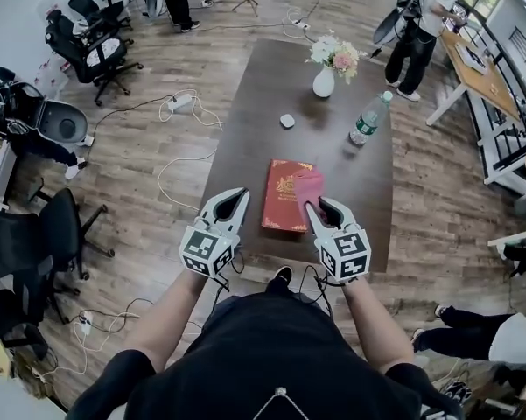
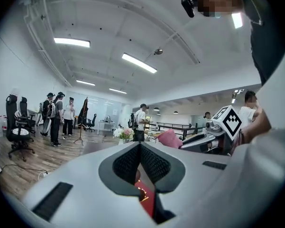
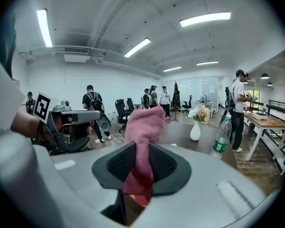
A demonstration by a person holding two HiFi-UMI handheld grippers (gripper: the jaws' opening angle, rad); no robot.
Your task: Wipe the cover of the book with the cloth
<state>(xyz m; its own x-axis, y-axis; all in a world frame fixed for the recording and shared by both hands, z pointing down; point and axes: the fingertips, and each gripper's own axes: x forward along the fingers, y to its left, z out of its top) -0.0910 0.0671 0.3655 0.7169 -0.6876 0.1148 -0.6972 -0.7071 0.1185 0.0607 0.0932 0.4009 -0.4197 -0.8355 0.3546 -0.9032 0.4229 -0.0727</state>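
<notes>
No word, brand or number can be read anywhere. The book point(image 1: 287, 195), near the front edge of the table point(image 1: 267, 81), has gold print and an emblem on its red cover, too small to make out. The bottle point(image 1: 368, 118), near the right edge, wears a green label that stays unreadable in both the head view and the right gripper view. The left gripper point(image 1: 231, 196) and the right gripper point(image 1: 320, 205) each bear a cube point(image 1: 208, 250) with black-and-white square markers: coded patterns only, with no letters or digits.
</notes>
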